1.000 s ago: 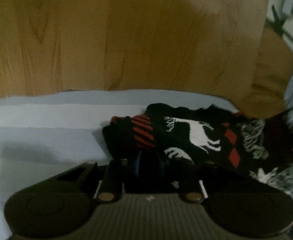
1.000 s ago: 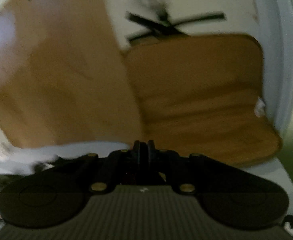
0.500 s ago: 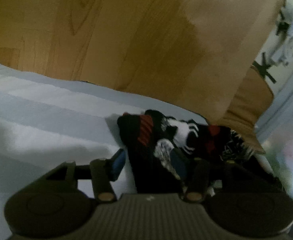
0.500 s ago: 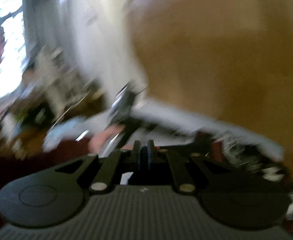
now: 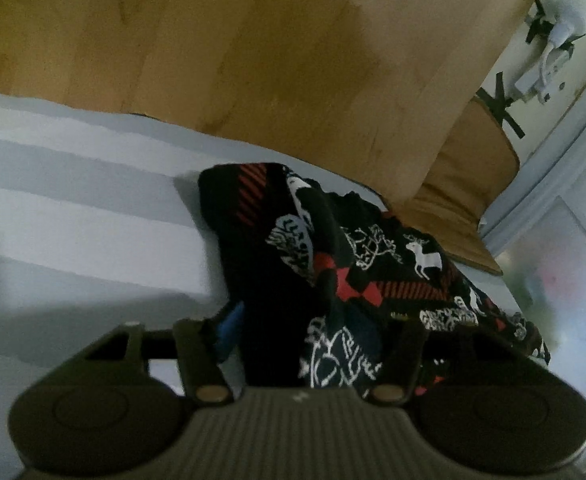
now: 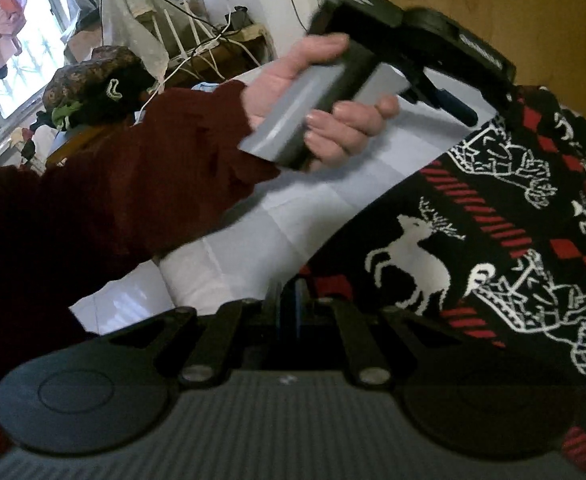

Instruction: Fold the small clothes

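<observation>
A black knitted garment [image 5: 333,248] with white deer and red stripes lies bunched on the pale striped bed sheet [image 5: 73,208]. My left gripper [image 5: 293,320] straddles its near fold. The jaws are closing with the cloth between them, and the blue pad [image 5: 229,328] stands just beside the fabric. In the right wrist view a hand in a dark red sleeve [image 6: 325,120] holds that left gripper [image 6: 485,108] at the garment's [image 6: 493,240] far edge. My right gripper [image 6: 289,300] is shut and empty, its tips at the garment's near corner.
A wooden headboard [image 5: 293,60] rises behind the bed, with a tan cushion [image 5: 469,184] to its right. A heap of clothes [image 6: 93,80], cables and a window fill the back left of the right wrist view. Bare sheet [image 6: 253,240] lies left of the garment.
The left jaws went from shut on the garment to spread around it, and the gripper rolled and shifted. The right gripper, still shut, swung from the cushion down to the garment.
</observation>
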`<state>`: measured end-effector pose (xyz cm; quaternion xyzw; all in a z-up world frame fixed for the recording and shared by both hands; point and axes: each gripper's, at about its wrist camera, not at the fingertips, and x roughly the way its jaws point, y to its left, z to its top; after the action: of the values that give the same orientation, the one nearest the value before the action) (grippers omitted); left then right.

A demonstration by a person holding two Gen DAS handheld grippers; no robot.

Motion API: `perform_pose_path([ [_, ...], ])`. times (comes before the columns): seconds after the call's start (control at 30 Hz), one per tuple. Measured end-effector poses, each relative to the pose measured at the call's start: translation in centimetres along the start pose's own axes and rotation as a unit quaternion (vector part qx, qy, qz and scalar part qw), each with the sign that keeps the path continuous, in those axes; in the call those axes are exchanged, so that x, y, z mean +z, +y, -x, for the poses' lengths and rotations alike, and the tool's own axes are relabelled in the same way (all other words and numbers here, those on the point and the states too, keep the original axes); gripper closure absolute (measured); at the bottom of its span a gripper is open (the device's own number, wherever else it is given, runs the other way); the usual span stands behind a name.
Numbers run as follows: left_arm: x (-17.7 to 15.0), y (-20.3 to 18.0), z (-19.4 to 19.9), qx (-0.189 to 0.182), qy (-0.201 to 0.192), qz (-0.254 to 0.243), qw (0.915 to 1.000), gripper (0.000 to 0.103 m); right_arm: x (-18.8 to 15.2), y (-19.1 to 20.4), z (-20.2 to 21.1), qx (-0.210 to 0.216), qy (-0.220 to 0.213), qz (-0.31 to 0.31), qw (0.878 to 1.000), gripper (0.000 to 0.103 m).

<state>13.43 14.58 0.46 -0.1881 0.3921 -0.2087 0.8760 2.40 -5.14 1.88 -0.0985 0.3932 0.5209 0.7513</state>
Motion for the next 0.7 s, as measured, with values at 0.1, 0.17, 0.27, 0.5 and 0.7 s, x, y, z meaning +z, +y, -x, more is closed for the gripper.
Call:
perform_pose_path([
  [0.1, -0.2, -0.4, -1.2, -0.004, 0.016, 0.002, 0.9999, 0.092, 0.0, 1.0, 0.0, 0.008, 0.01, 0.029, 1.0, 0.094],
  [0.17, -0.4, -0.4, -2.1, 0.013, 0.023, 0.002, 0.9996, 0.092, -0.6, 1.3, -1.1, 0.012, 0.024, 0.033, 0.999, 0.09],
  [0.27, -0.7, -0.1, -2.5, 0.029, 0.027, 0.005, 0.9992, 0.088, -1.8, -0.3, -3.4, 0.057, 0.07, -0.02, 0.996, 0.087],
  [0.5, 0.4, -1.3, 2.2, 0.042, -0.065, -0.017, 0.9969, 0.066, -1.1, -4.5, 1.6, 0.068, -0.062, -0.094, 0.991, 0.077],
  [0.7, 2.6, -2.5, 0.2, -0.003, -0.072, -0.008, 0.9974, 0.08, -2.3, -6.4, -0.8, 0.075, -0.062, -0.138, 0.986, 0.077],
])
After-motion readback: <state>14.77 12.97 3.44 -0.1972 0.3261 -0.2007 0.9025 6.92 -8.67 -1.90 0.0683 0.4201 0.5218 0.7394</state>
